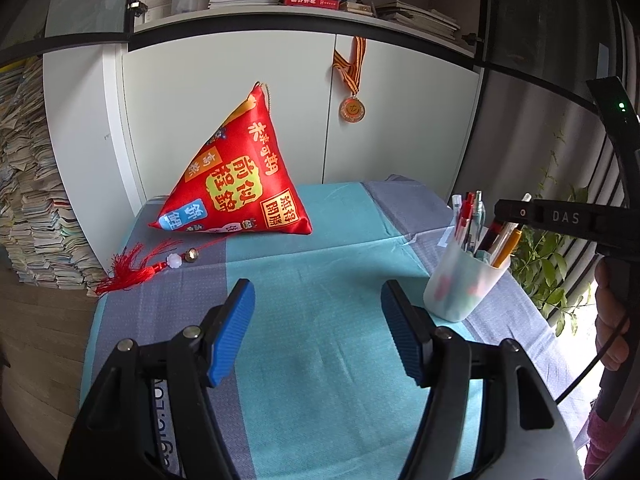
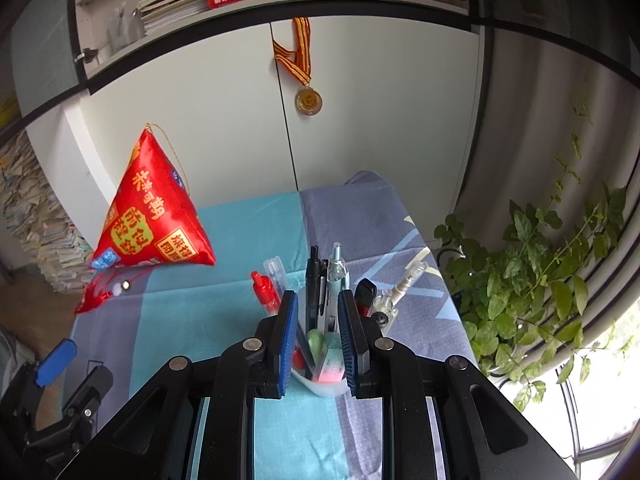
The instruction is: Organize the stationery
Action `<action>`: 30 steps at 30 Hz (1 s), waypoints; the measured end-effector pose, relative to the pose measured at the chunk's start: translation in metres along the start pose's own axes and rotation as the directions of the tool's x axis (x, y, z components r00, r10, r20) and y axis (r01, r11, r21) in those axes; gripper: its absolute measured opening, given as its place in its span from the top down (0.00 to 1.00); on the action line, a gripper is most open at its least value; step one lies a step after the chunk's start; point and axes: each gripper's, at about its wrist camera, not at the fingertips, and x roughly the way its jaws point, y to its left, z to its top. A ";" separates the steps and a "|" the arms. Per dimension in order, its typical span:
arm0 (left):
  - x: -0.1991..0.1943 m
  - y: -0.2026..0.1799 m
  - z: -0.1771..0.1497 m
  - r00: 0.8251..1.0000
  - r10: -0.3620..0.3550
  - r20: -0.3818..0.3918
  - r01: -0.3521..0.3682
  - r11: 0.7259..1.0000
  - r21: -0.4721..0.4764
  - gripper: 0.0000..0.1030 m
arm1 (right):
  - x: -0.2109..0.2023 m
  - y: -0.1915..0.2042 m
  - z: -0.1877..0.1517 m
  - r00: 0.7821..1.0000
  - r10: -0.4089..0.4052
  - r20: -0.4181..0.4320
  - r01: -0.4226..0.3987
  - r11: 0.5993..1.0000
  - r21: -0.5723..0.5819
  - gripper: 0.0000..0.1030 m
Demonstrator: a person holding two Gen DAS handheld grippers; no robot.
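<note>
Right gripper (image 2: 318,340): jaws narrowed, hanging over pen cup (image 2: 326,388), apparently gripping nothing.
Left gripper (image 1: 318,332): standing open, empty.
Pens (image 1: 472,220): sitting in cup, right side of surface (image 1: 320,248).
Progress: looking nearly done; no loose stationery showing.

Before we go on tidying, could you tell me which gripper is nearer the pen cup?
Right. The right gripper hangs directly over the pen cup; the left gripper sits apart, over bare cloth.
</note>
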 end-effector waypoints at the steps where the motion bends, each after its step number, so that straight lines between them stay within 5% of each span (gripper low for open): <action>1: -0.002 -0.002 0.000 1.000 -0.001 0.004 0.001 1.000 0.004 0.35 | -0.004 0.000 -0.001 1.000 0.003 0.004 -0.003 1.000 -0.002 0.80; 14: -0.045 -0.036 0.004 0.997 -0.010 0.080 0.005 0.998 0.068 0.24 | -0.071 0.002 -0.016 0.992 0.008 0.126 -0.001 0.998 -0.059 0.77; 24: -0.084 -0.057 0.000 0.992 0.000 0.129 -0.013 0.995 0.100 0.20 | -0.126 0.005 -0.037 0.976 0.037 0.214 -0.020 0.996 -0.083 0.60; 30: -0.113 -0.063 -0.004 0.987 0.025 0.161 -0.039 0.996 0.085 0.17 | -0.156 0.003 -0.054 0.967 0.040 0.253 -0.021 0.997 -0.075 0.60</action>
